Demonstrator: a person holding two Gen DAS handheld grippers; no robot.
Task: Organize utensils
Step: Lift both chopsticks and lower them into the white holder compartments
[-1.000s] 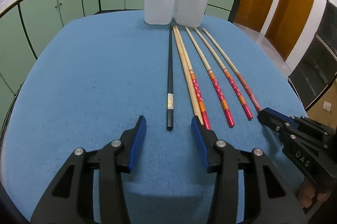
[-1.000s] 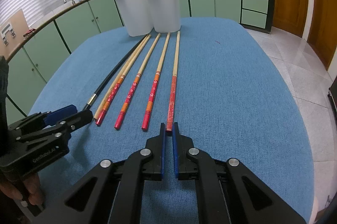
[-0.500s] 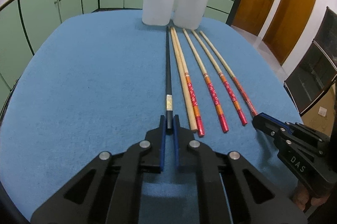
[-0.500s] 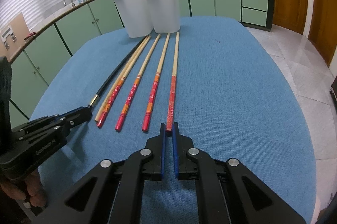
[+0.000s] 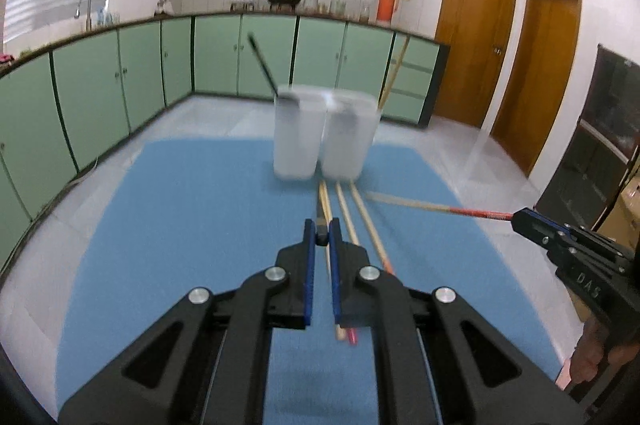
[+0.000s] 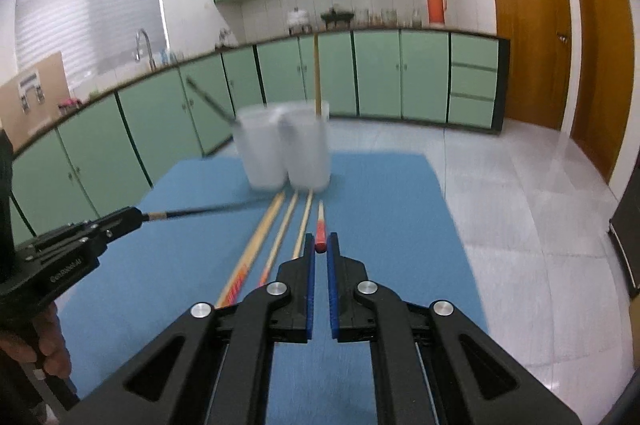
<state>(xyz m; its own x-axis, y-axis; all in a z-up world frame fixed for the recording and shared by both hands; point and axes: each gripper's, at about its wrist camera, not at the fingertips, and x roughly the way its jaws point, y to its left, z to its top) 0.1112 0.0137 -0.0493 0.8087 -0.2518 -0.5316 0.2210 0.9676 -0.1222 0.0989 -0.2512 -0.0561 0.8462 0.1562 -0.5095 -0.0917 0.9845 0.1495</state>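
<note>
Left wrist view: the left gripper is seen closed on the near end of a black chopstick, which is pinched between the blue pads and points away toward two white containers standing side by side at the far edge of the blue table mat. A dark utensil is seen leaning out of the left container and a pale stick out of the right one. Three bamboo chopsticks are observed lying on the mat just beside the held one. At the right edge, the right gripper is noted holding a red-ended chopstick lifted at an angle, its pale tip directed toward the containers.

Right wrist view: the right gripper is recorded with its fingers nearly together, clamped on the red end of the red-ended chopstick. Three bamboo chopsticks are seen on the blue table mat to its left. The left gripper is visible at the left, gripping the black chopstick, which is raised off the mat and aimed at the white containers. Motion blur is noted on the containers.
</note>
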